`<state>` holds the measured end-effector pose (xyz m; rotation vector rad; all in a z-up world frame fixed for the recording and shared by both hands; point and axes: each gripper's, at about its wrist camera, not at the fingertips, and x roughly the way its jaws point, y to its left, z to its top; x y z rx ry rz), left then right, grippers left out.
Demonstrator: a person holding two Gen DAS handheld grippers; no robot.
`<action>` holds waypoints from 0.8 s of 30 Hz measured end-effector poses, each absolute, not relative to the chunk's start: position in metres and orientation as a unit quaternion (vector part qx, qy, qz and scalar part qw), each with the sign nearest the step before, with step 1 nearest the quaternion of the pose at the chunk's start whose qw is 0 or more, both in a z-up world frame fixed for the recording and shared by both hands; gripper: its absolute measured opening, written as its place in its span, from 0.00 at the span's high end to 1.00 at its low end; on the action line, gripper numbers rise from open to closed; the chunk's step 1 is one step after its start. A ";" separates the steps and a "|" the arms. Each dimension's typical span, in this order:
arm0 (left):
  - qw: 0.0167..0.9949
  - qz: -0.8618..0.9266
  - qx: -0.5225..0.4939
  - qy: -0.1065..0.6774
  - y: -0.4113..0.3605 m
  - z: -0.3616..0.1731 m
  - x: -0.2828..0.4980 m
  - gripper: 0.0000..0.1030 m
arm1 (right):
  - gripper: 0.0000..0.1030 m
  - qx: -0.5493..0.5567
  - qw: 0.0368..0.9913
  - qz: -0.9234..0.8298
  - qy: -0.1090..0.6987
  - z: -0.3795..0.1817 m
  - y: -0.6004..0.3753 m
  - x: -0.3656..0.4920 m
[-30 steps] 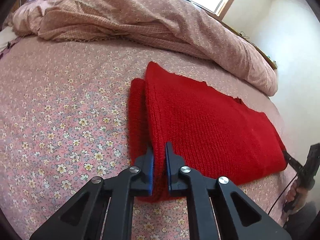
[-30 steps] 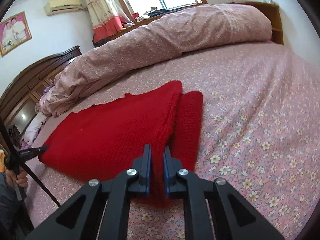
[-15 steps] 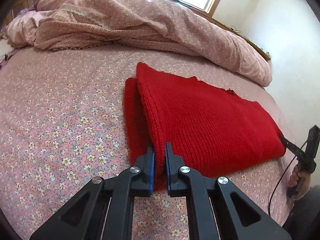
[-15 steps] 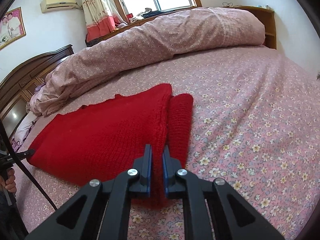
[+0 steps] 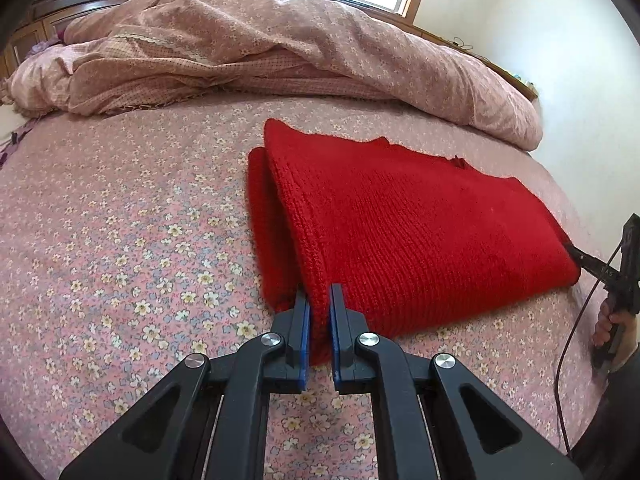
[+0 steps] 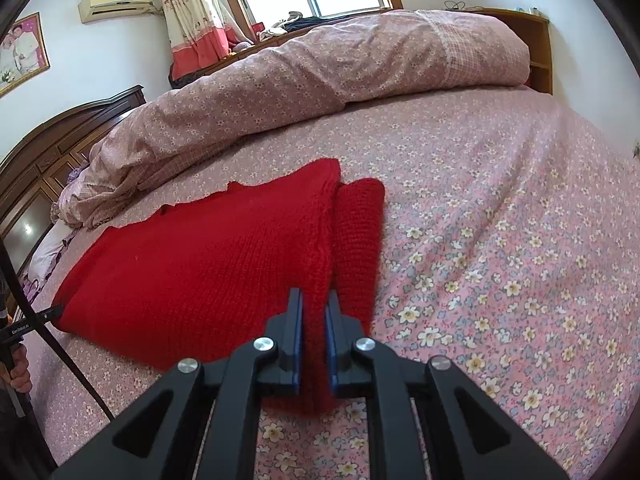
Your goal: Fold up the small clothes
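A red knitted sweater (image 5: 416, 232) lies spread on the flowered bedsheet (image 5: 120, 240), its sides folded in so a narrow folded strip shows along each side. My left gripper (image 5: 319, 300) is shut on the sweater's near left corner, with red knit pinched between its blue pads. In the right wrist view the same sweater (image 6: 208, 256) stretches away to the left, and my right gripper (image 6: 314, 304) is shut on its near right corner. Each gripper shows at the far side of the other's view, held by a hand.
A rumpled pink flowered duvet (image 5: 280, 48) is heaped along the far side of the bed. A dark wooden headboard (image 6: 60, 132) stands at the left in the right wrist view. A black cable (image 6: 52, 340) hangs at the left edge there. Bare sheet (image 6: 500, 240) lies right of the sweater.
Both grippers keep their hold on the sweater's corners. The left wrist view has tilted and shifted a little, so the sweater sits lower and flatter in it; the right one barely differs.
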<state>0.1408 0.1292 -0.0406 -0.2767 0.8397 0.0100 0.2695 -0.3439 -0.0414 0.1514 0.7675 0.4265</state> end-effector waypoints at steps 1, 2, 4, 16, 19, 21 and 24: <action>0.904 0.005 -0.133 0.406 0.129 -0.040 0.140 0.98 | 0.91 0.072 0.902 0.207 0.372 -0.041 -0.344 0.269; 0.904 0.006 -0.132 0.406 0.128 -0.040 0.140 0.98 | 0.91 0.069 0.903 0.206 0.371 -0.041 -0.344 0.268; 0.903 0.008 -0.130 0.410 0.129 -0.042 0.142 0.98 | 0.90 0.067 0.903 0.206 0.371 -0.042 -0.344 0.268; 0.896 0.017 -0.204 0.395 0.159 -0.026 0.141 0.67 | 0.30 0.159 0.887 0.229 0.370 -0.043 -0.373 0.263; 0.894 0.011 -0.224 0.389 0.162 -0.029 0.149 0.49 | 0.18 0.204 0.870 0.234 0.384 -0.053 -0.385 0.266; 0.892 0.004 -0.241 0.382 0.163 -0.036 0.157 0.34 | 0.18 0.238 0.849 0.251 0.400 -0.062 -0.389 0.271; 0.882 -0.004 -0.264 0.391 0.167 -0.051 0.174 0.27 | 0.18 0.252 0.839 0.267 0.402 -0.065 -0.389 0.271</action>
